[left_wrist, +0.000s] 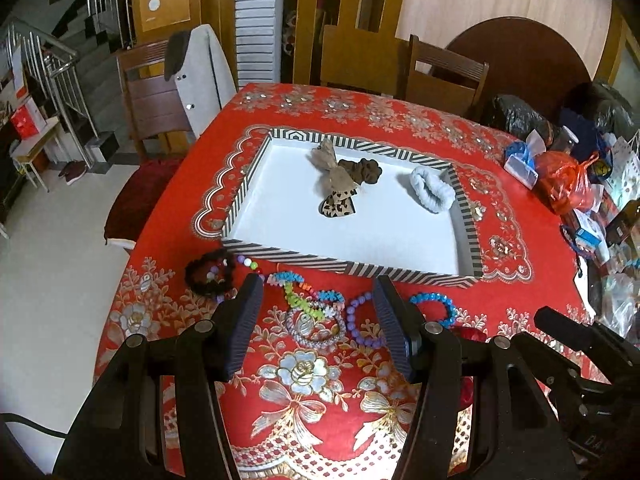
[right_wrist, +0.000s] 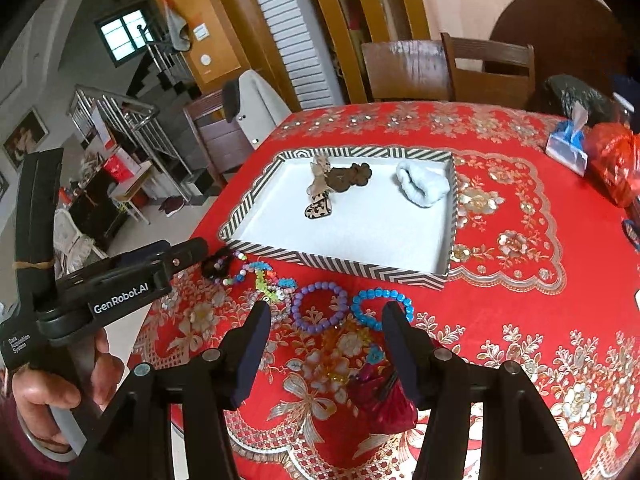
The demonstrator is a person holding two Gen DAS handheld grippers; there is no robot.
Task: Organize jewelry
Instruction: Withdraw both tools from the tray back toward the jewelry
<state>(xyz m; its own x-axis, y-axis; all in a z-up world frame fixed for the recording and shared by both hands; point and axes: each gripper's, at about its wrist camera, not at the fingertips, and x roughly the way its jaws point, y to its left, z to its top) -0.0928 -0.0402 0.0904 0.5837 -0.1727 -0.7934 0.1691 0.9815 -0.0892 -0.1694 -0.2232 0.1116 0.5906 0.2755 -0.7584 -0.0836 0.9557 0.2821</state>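
A striped tray (left_wrist: 280,254) sits in the middle of the tabletop (left_wrist: 520,184) with its red flowered cloth. In the tray lie a brown scrunchie (left_wrist: 362,171), a leopard-print bow (left_wrist: 338,204) and a white scrunchie (left_wrist: 432,190) near its right wall. Along the tray's near edge bead bracelets lie in a row: a dark one (left_wrist: 210,274), a purple one (right_wrist: 320,308) and a blue one (right_wrist: 380,306). The left gripper (left_wrist: 316,300) and the right gripper (right_wrist: 326,320) hang above them, jaws spread, holding nothing. A red pouch (right_wrist: 382,400) lies near the tabletop's front edge.
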